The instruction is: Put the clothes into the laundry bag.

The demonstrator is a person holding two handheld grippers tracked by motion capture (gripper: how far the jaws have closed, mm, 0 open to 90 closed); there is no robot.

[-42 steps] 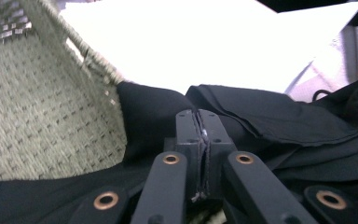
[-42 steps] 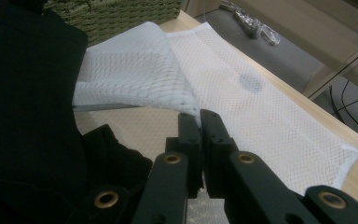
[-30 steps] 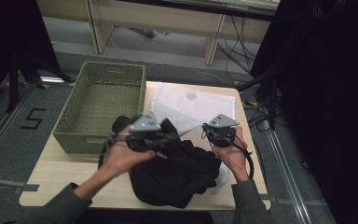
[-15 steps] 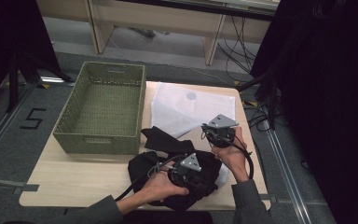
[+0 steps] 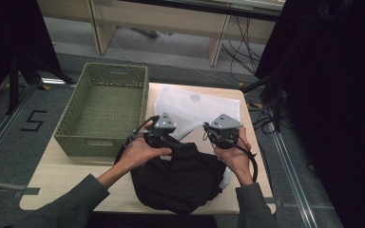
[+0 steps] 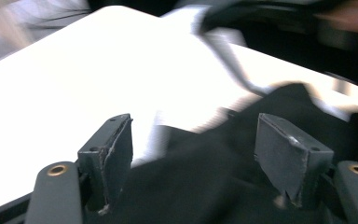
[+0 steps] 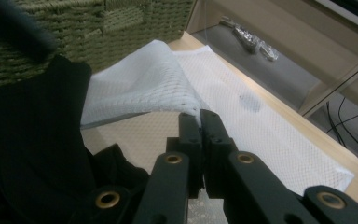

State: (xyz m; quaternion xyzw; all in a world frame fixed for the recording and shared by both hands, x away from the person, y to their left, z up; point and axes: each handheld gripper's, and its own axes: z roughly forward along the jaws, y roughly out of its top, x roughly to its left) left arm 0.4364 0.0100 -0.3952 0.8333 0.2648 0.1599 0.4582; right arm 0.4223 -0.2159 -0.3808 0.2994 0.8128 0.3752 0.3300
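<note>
The right gripper (image 7: 200,116) pinches the white mesh bag's (image 5: 195,107) edge, while the left gripper (image 6: 193,149), jaws just spreading, straddles the black garment (image 5: 180,178), still mostly outside.

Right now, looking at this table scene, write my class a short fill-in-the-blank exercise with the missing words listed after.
1. The right gripper is pinching the edge of the white ____ bag.
2. The left gripper has its jaws ____ over the black garment.
3. The green woven ____ sits on the table's left side.

Missing words: mesh; open; basket
</note>
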